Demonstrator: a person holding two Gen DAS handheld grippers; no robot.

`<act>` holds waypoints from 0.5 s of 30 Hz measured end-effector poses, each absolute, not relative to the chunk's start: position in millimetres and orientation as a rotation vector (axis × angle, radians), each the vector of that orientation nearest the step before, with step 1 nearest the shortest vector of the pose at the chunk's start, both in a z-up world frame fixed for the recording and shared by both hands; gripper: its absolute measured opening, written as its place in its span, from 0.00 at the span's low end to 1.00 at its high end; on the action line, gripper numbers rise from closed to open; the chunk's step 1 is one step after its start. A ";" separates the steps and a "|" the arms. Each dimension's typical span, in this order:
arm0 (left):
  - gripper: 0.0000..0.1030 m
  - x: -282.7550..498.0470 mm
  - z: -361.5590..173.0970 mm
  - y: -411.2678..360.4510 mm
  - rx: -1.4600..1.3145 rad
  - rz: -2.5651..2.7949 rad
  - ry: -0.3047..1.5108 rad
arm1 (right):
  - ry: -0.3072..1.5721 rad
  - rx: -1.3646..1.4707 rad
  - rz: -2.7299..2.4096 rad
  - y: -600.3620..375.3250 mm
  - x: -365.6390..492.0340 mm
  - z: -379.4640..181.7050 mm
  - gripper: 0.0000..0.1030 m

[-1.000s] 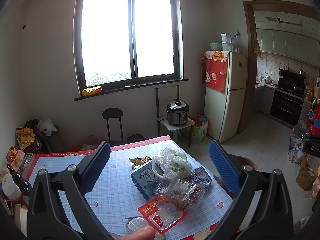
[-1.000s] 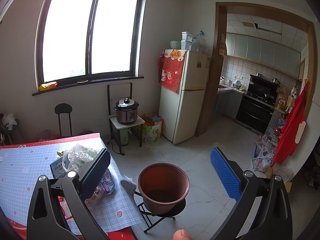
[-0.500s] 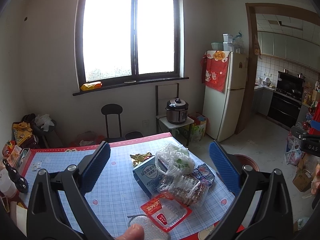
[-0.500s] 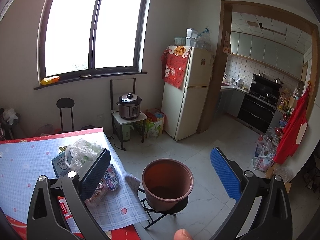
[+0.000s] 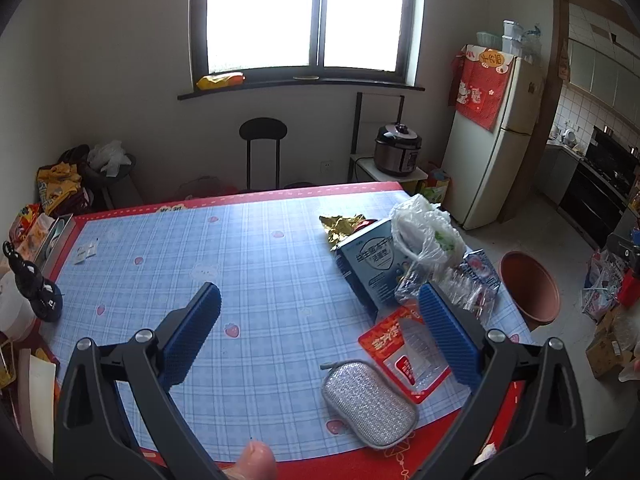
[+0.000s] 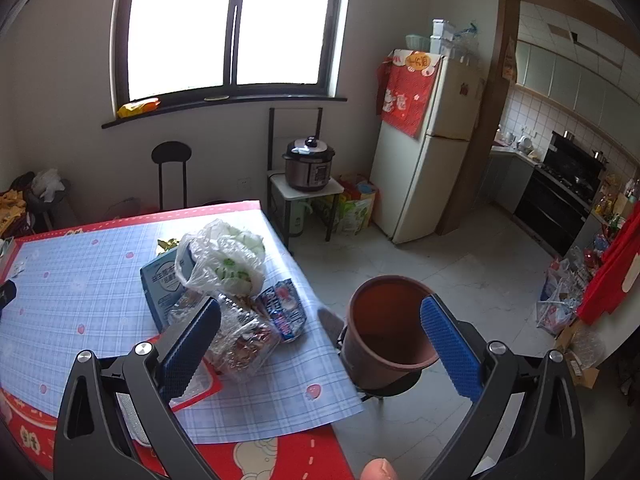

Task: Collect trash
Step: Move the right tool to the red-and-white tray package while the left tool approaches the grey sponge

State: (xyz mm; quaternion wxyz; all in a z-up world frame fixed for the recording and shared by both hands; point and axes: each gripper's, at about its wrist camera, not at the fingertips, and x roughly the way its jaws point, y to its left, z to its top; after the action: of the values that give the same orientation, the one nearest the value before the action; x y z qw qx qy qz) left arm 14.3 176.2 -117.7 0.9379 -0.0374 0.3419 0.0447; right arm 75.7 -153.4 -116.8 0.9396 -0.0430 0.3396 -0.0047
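- The left gripper (image 5: 318, 330) hangs over the near part of the table (image 5: 168, 248); its two blue pads stand wide apart and there is nothing between them.
- The right gripper (image 6: 320, 338) is also spread wide and holds nothing; it is above the right edge of the table, and its right pad is in front of the brown bucket (image 6: 386, 326).
- Nearest on the checked cloth lies a silver scrubbing pad (image 5: 368, 398), flat, close to the red border.
- Just behind it, and touching it at one corner, lies a red and clear packet (image 5: 404, 354); the right pad of the left gripper hides part of it.
- Behind this is a crumpled clear wrapper (image 6: 244, 338) with brown things inside, and beside it a small blue carton (image 6: 282, 308), lying near the table edge.
- A blue box (image 5: 370, 268) lies flat further back, and a white plastic bag (image 6: 222, 258) sits partly on top of it.
- A gold foil wrapper (image 5: 344, 226) lies behind the box.
- All this trash is grouped on the right side of the table; the left side has only a small white sachet (image 5: 86, 250).
- The brown bucket stands on a low black stand on the floor, just beside the right edge of the table.
- Far behind are a pressure cooker (image 6: 309, 166) on a small table, a fridge (image 6: 424, 160) and a window (image 5: 302, 16).
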 end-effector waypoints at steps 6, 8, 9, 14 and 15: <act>0.95 13.4 -164.3 211.4 -0.079 0.089 0.773 | 0.760 -0.039 0.097 -112.9 88.3 -160.1 0.95; 0.95 12.2 -178.0 218.3 -0.090 0.079 0.793 | 0.789 -0.038 0.105 -102.8 91.0 -174.9 0.95; 0.95 12.9 -184.2 221.0 -0.097 0.072 0.802 | 0.805 -0.040 0.108 -98.6 92.0 -182.7 0.95; 0.94 18.5 -214.8 227.4 -0.127 0.083 0.846 | 0.902 -0.089 0.130 -85.7 91.0 -217.3 0.95; 0.94 18.9 -219.4 228.1 -0.144 0.090 0.853 | 0.905 -0.111 0.135 -85.5 89.4 -220.6 0.95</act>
State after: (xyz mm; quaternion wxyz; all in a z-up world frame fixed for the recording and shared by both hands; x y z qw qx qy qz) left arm 18.9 228.1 -219.4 0.9069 -0.0696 0.4131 0.0436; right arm 89.4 -85.5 -220.6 0.8957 -0.0536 0.4366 0.0653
